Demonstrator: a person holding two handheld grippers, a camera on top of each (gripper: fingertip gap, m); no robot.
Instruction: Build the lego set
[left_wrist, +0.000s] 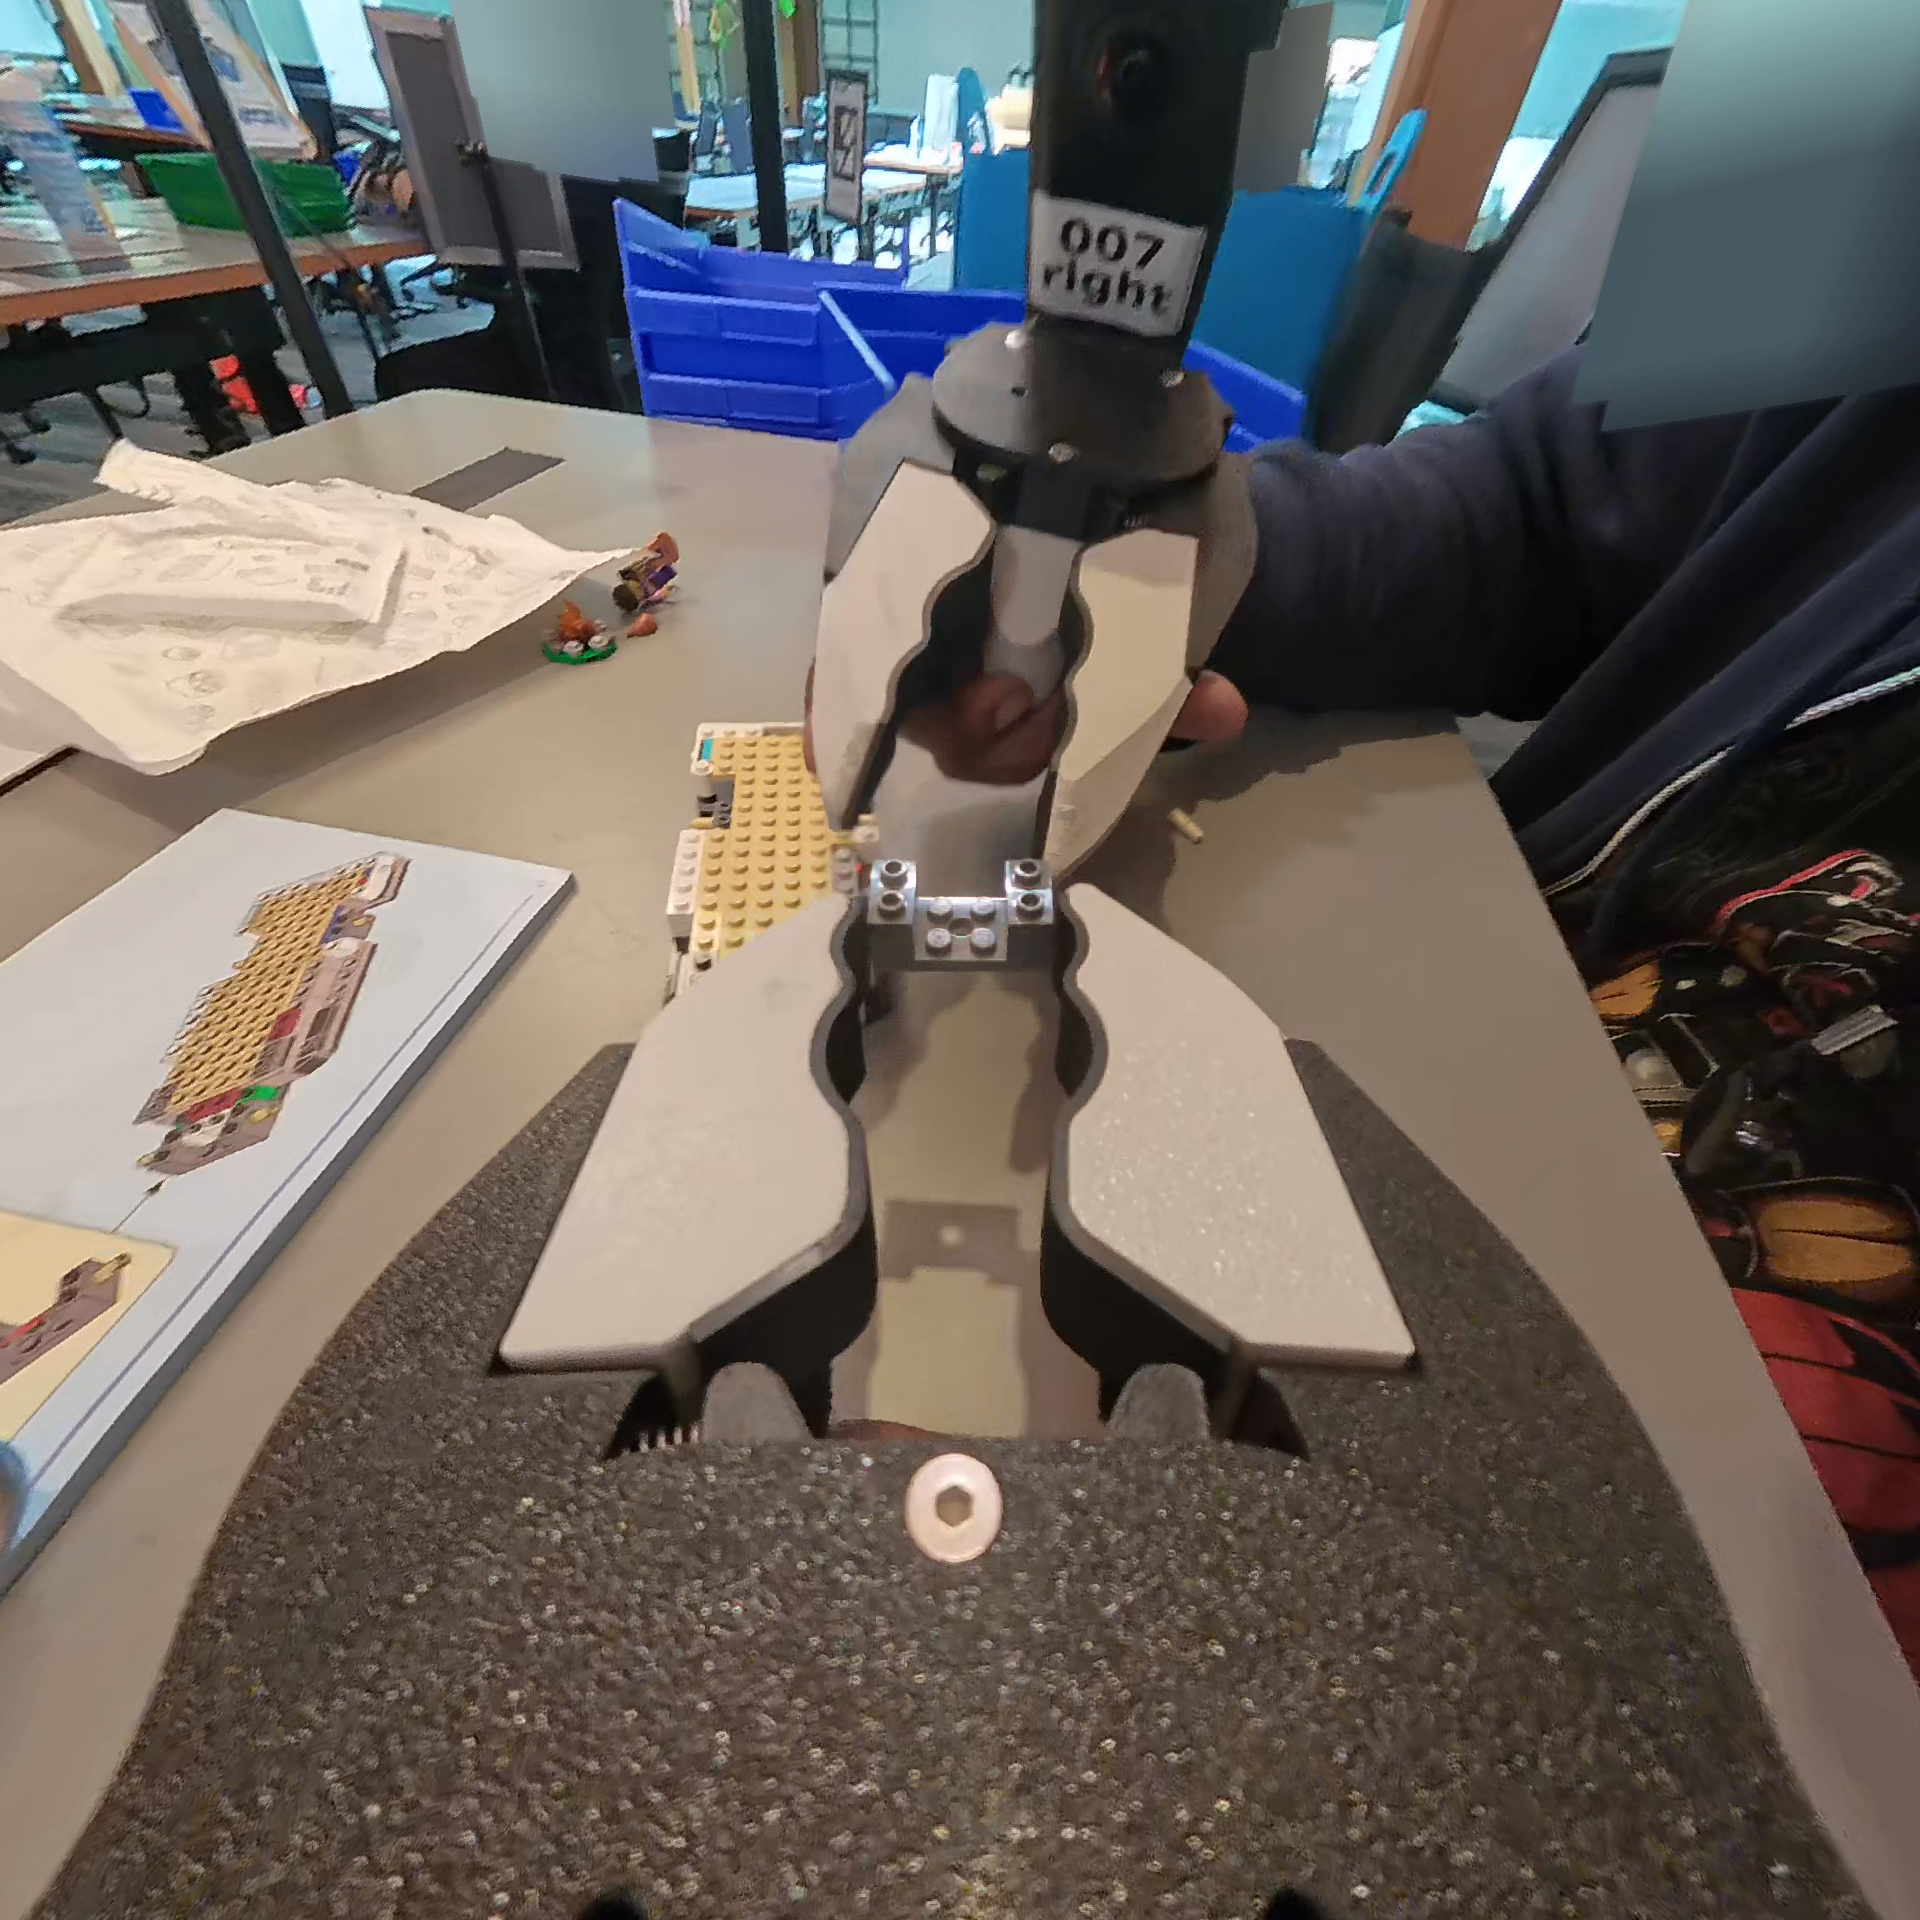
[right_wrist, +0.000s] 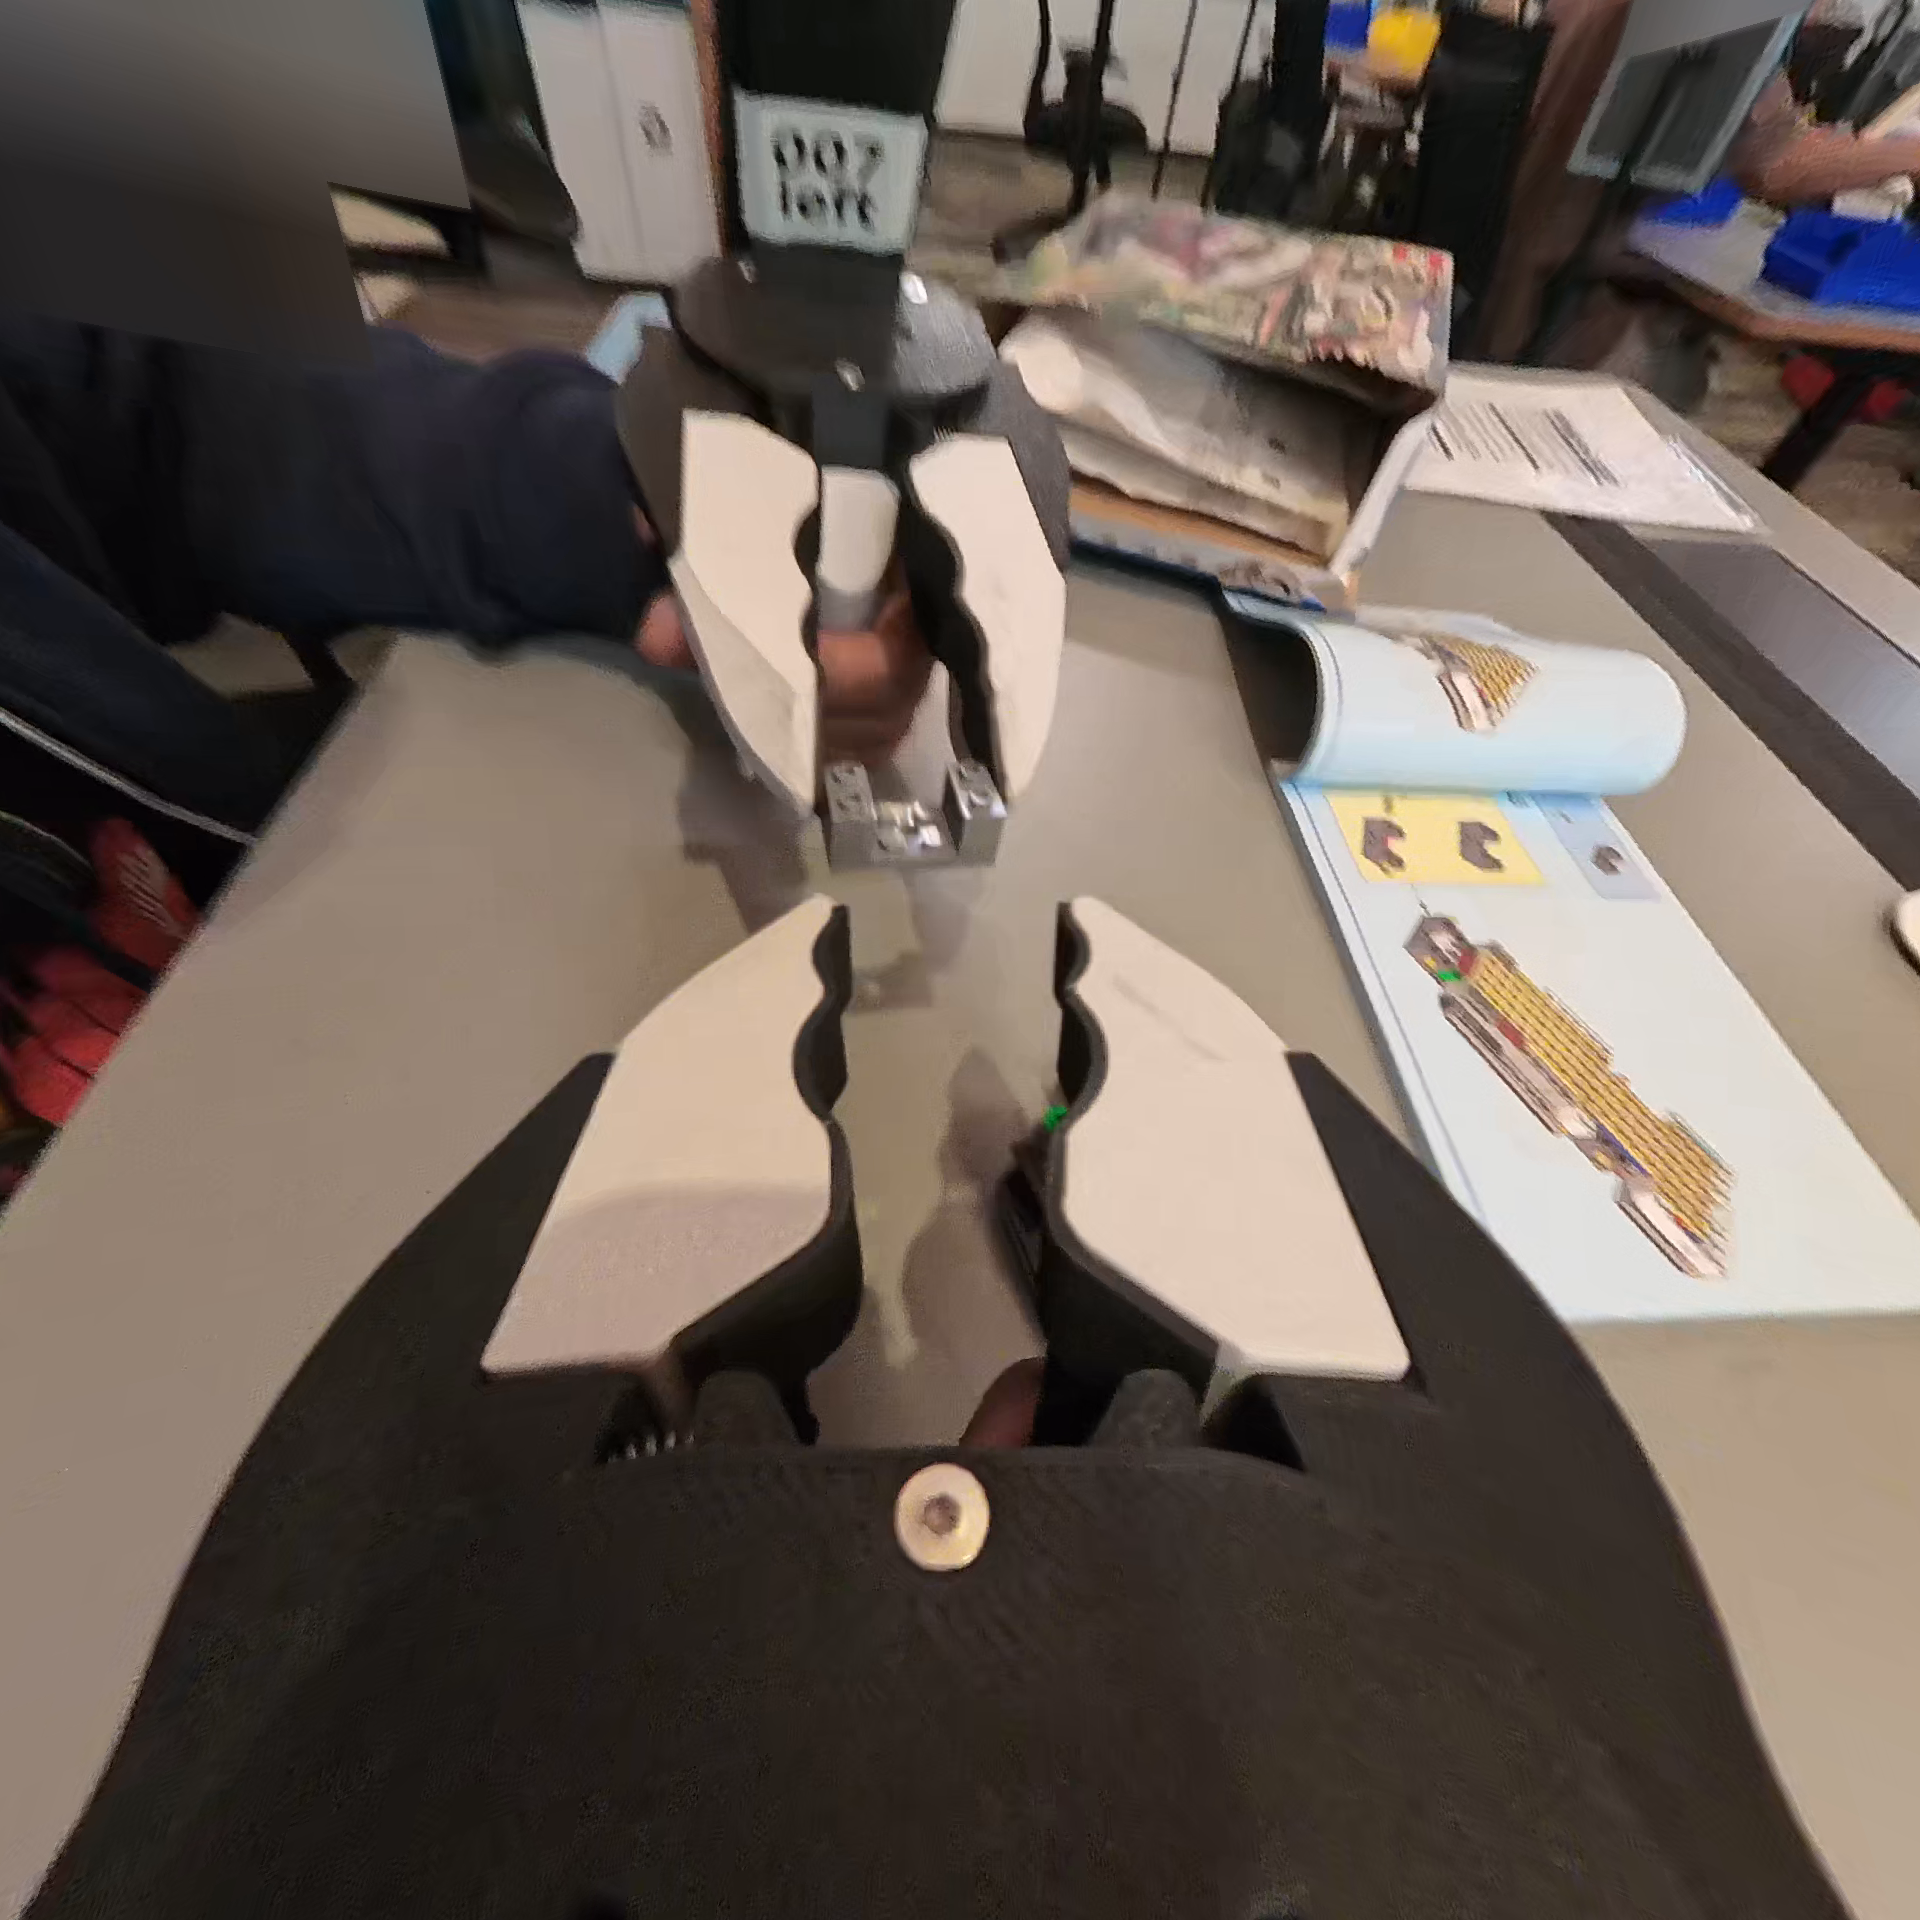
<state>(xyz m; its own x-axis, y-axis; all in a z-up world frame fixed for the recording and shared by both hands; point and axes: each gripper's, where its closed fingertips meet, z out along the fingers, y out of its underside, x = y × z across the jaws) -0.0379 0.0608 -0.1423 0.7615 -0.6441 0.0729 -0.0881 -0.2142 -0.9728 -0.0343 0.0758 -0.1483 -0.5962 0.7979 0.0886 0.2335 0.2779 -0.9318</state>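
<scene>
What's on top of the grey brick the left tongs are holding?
Round studs cover the grey brick: two on each raised end, four in the lower middle around a small hole. Nothing else sits on it. The left tongs hide its sides.

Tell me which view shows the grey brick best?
The left wrist view: the grey brick sits sharp and close, clamped between the left hand-held gripper fingertips, studs clearly visible. The right wrist view shows it farther off and blurred.

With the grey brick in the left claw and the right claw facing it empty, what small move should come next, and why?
Probably ease the right claw forward toward the grey brick. The left claw pinches the brick by its ends above the table, while the right one stands open just short of it.
</scene>
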